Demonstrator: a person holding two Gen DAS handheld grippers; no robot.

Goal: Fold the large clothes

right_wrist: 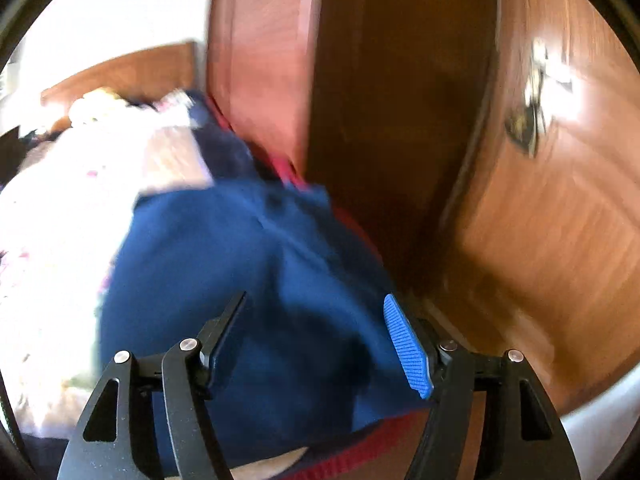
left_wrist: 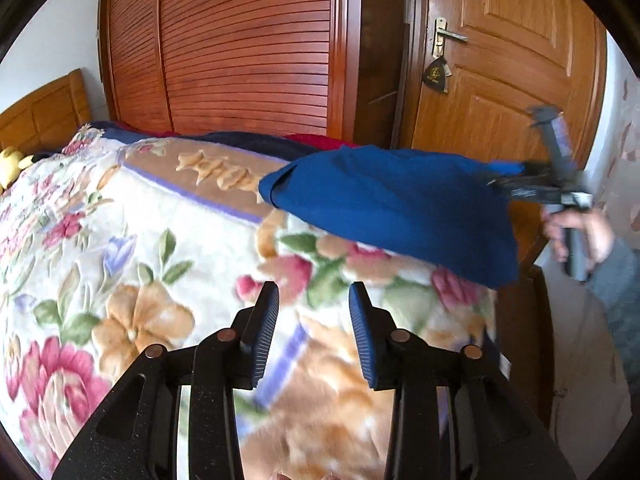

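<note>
A blue garment (left_wrist: pixel 400 204) lies bunched on the floral blanket (left_wrist: pixel 120 220) at the bed's right side. In the left wrist view my left gripper (left_wrist: pixel 314 292) hovers over the blanket, short of the garment, open with nothing between its fingers. The right gripper (left_wrist: pixel 508 184) is blurred at the garment's right end, with a hand (left_wrist: pixel 580 232) on its grip. In the blurred right wrist view the garment (right_wrist: pixel 260 280) spreads under and between my right gripper (right_wrist: pixel 316 300). Its jaws stand wide apart, and the blue pad (right_wrist: pixel 408 352) is bare.
A louvred wardrobe (left_wrist: pixel 240 48) and a wooden door (left_wrist: pixel 500 72) with a brass handle stand close behind the bed. The headboard (left_wrist: pixel 44 112) and a yellow plush toy (left_wrist: pixel 10 164) are at far left. Dark blue and red cloth (left_wrist: pixel 320 142) lines the bed's far edge.
</note>
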